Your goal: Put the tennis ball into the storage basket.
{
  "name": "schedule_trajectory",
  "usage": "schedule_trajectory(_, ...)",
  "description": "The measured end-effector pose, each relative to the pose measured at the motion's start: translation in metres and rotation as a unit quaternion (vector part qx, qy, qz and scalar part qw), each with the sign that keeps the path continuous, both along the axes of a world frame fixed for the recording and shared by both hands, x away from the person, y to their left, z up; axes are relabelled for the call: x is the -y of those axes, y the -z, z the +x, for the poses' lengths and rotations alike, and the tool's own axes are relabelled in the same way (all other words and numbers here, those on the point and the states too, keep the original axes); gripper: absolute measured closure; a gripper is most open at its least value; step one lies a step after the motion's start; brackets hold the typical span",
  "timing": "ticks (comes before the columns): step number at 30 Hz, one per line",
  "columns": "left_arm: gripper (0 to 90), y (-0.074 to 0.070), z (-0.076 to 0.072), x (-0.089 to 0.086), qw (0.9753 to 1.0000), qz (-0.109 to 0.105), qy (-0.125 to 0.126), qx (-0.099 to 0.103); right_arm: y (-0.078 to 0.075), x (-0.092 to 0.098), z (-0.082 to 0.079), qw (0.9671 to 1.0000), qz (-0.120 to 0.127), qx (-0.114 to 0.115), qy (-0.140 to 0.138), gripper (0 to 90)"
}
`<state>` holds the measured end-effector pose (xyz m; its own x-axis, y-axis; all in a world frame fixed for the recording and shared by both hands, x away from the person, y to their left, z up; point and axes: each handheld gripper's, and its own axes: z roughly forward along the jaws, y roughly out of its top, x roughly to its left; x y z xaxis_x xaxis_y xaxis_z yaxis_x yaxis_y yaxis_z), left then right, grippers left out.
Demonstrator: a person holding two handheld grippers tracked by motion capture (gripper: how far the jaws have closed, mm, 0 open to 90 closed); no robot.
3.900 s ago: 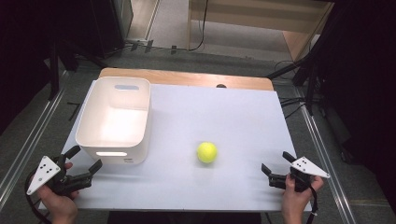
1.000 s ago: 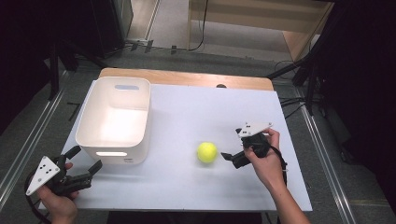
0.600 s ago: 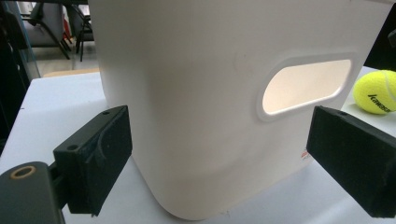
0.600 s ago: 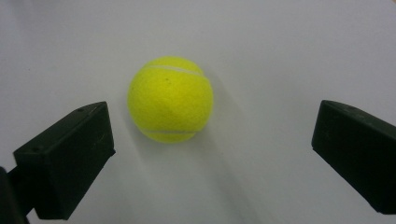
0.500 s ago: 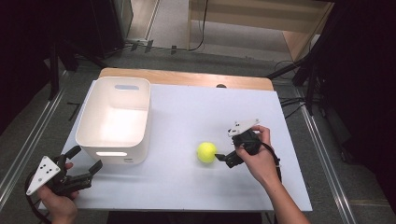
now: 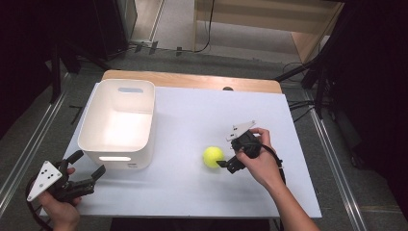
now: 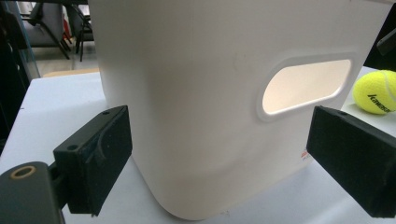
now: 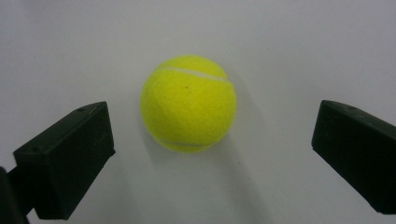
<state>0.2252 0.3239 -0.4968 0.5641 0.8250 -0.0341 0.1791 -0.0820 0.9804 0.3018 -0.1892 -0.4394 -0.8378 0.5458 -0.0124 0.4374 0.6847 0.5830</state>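
Fuzzy yellow-green tennis ball (image 8: pixel 188 103) with a curved white seam sits on the plain white table (image 8: pixel 289 42), a soft shadow under its lower right. The right tool (image 8: pixel 212 163) points down at it, its two black block-shaped jaws spread wide at the lower left and lower right corners of the view. The ball lies between and just beyond the jaw tips, nearer the left jaw, touching neither.

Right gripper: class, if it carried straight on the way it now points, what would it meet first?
Most likely the yellow felt tennis ball, centred ahead between the open right gripper jaws, on the white table.
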Motion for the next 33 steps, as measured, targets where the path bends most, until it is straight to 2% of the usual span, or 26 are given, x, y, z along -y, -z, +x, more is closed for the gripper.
schedule_trajectory(14,7.3,0.000,0.000,0.000,1.0000,0.000,0.001,0.000,0.008,-0.017,0.009,0.9989,-0.025,-0.032,-0.021,0.0)
schedule_trajectory(22,7.3,0.000,0.000,0.000,1.0000,0.001,0.001,0.000,0.011,-0.025,0.013,0.9973,-0.042,-0.054,-0.029,0.0)
schedule_trajectory(25,7.3,0.000,0.000,0.000,1.0000,0.000,0.001,0.000,0.013,-0.029,0.015,0.9966,-0.050,-0.055,-0.035,0.0)
schedule_trajectory(27,7.3,0.000,0.000,0.000,1.0000,0.000,0.001,0.000,0.013,-0.031,0.016,0.9964,-0.055,-0.056,-0.033,6.4)
schedule_trajectory(30,7.3,0.000,0.000,0.000,1.0000,0.000,0.001,0.000,0.014,-0.032,0.017,0.9961,-0.056,-0.059,-0.033,6.7)
schedule_trajectory(31,7.3,0.000,0.000,0.000,1.0000,0.000,0.001,0.000,0.015,-0.035,0.018,0.9955,-0.055,-0.066,-0.039,6.7)
schedule_trajectory(33,7.3,0.000,0.000,0.000,1.0000,0.000,0.001,0.000,0.016,-0.036,0.019,0.9953,-0.060,-0.063,-0.044,6.7)
